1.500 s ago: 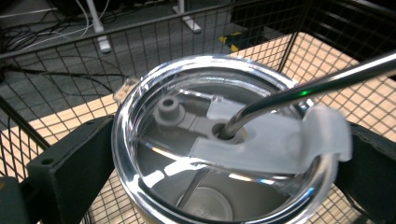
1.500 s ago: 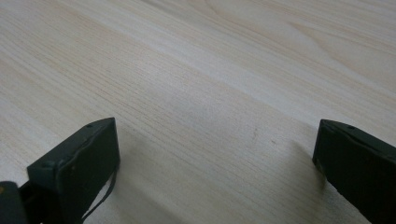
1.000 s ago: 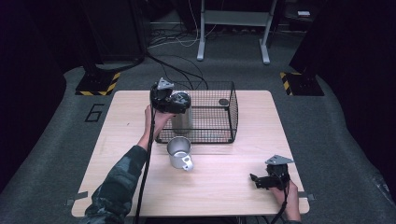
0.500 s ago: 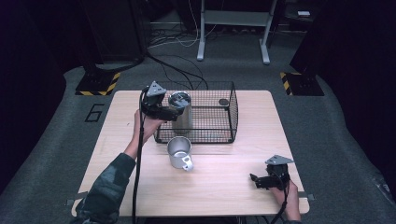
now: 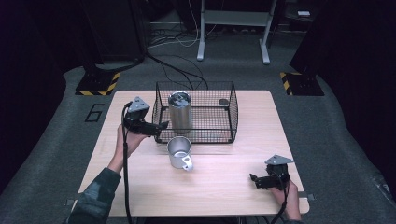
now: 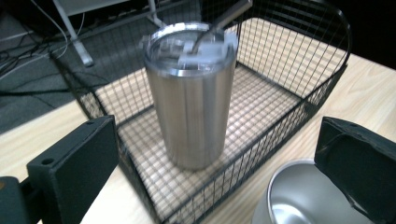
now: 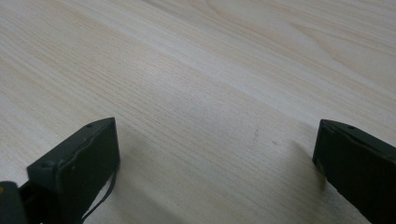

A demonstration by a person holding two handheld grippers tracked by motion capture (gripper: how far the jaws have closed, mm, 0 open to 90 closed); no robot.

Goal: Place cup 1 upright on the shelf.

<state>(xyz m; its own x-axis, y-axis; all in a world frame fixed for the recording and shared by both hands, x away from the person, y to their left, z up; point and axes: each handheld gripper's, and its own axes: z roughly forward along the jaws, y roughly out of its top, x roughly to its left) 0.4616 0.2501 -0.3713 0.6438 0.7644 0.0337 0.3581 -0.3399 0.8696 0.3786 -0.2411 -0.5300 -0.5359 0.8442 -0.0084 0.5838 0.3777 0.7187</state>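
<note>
**Tumbler stands in basket, both grippers empty**

Writing: a grey "6" [image 5: 95, 112] marked on the floor off the table's left edge; yellow-black hazard tape [image 5: 99, 85] past the far left corner. No brand readable on the tumbler or the mug; lid detail is blurred in the left gripper view, so a logo there can't be ruled out.

Steel tumbler [image 6: 190, 95] stands upright with lid on, in the left end of the black wire basket [image 5: 230, 108], close to its left wall. The basket sits at the table's [image 5: 224, 186] far edge, roughly centred. A small dark round thing [image 5: 224, 101] lies in the basket's far right corner. The rest of the basket floor is free.

Left gripper [image 5: 159, 126] is just outside the basket's left near corner, jaws wide apart, holding nothing, pointed at the tumbler. Open steel mug [image 5: 180, 151] stands just in front of the basket's near wall, handle toward the near edge, close to the left gripper's right jaw in its own view.

Right gripper [image 5: 254, 179] is low near the table's near right corner, jaws wide, nothing between them, bare wood under it [image 7: 215, 116]. Wide free surface between the mug and the right gripper, and along the near edge.
</note>
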